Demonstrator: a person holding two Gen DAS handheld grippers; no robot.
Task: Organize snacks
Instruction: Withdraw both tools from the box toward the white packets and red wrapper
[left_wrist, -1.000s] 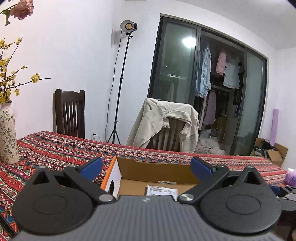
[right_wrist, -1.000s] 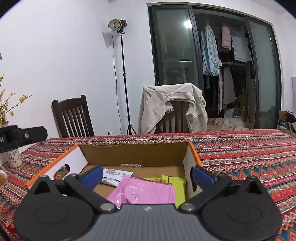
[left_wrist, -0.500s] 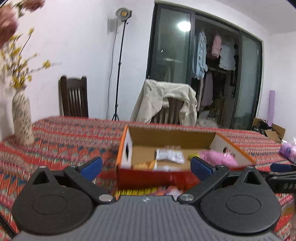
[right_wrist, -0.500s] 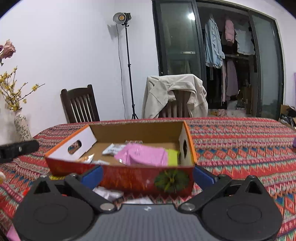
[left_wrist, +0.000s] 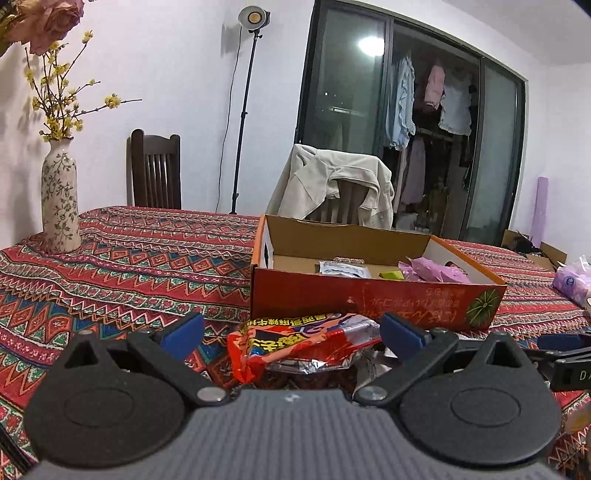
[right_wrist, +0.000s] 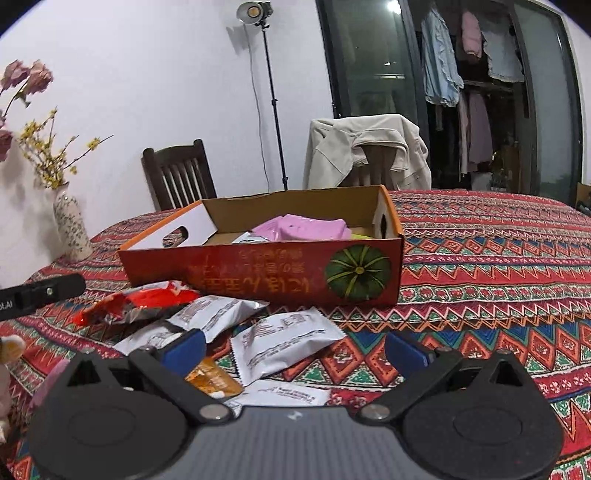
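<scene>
Worktop (right_wrist: 498, 258) right of box (right_wrist: 258, 273) is open; loose packets (right_wrist: 284, 343) crowd its near side; vase (left_wrist: 61, 199) far left.

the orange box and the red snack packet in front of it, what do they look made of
Orange box: looks like corrugated cardboard, with a plain brown matte inside, a printed glossy-looking red outside and die-cut handle holes. Red snack packet: seems to be thin plastic-foil film, shiny and crinkled, with a silvery lining showing at its creased edge.

Left gripper (left_wrist: 291, 334): ribbed grey body; 2 black round discs; blue fingertips; right gripper (right_wrist: 295, 349) identical.
</scene>
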